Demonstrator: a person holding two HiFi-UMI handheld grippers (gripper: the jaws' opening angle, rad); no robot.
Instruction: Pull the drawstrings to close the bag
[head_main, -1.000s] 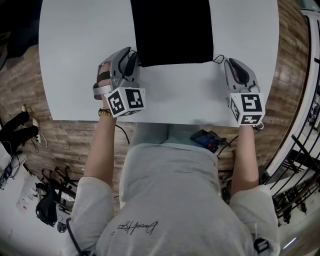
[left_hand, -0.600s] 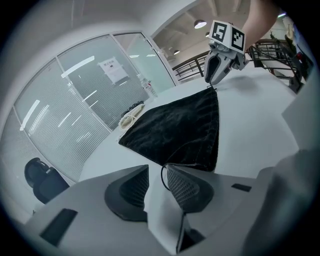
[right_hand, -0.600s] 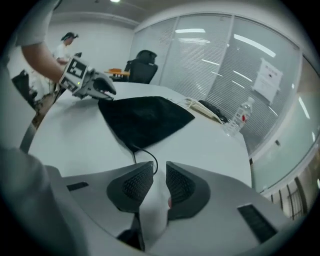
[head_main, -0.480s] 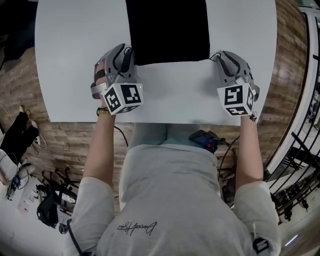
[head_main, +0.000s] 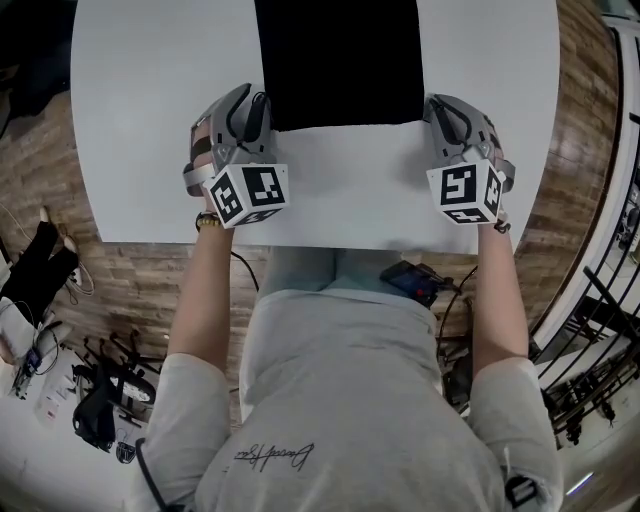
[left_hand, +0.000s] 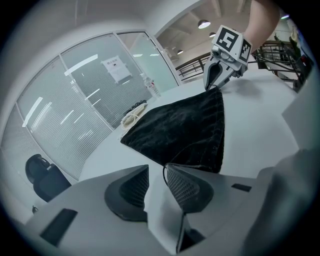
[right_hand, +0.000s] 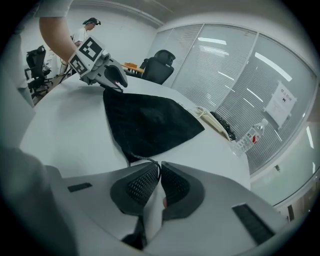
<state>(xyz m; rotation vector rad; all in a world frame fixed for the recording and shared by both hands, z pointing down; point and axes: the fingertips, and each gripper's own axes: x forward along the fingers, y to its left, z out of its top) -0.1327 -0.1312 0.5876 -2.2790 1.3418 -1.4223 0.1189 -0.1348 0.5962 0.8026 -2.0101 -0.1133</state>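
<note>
1. Black flat fabric drawstring bag (head_main: 340, 60) is lying flat on the white table (head_main: 150, 100). Its mouth edge is facing the person and running straight, at full width.
2. Left gripper (head_main: 252, 104) is sitting at the bag's near left corner. In the left gripper view (left_hand: 157, 170) its jaws are standing spread, with a clear gap between the pads.
3. Thin black left drawstring (left_hand: 163, 175) is looping out of that corner of the bag (left_hand: 185, 130). It's lying close against the inner face of the right-hand pad and the other pad is staying clear of it, so it isn't pinched.
4. Right gripper (head_main: 441, 106) is sitting at the bag's near right corner. In the right gripper view (right_hand: 160, 167) its jaws are pressing nearly together and pinching the thin black right drawstring (right_hand: 145, 157).
5. That cord is running from the corner of the bag (right_hand: 147, 122) straight into the slit between the pads.
6. Each gripper is showing in the other's view at the opposite near corner, nose down at the bag's edge: right gripper (left_hand: 217, 84), left gripper (right_hand: 117, 81).
7. A clear plastic water bottle (right_hand: 248, 136) and a bundle of cables (right_hand: 217, 124) are sitting on the table beyond the bag. A black office chair (right_hand: 160, 62) is standing by the table's far side.
8. In the head view, the wood-plank floor (head_main: 40, 160) is showing round the table.
</note>
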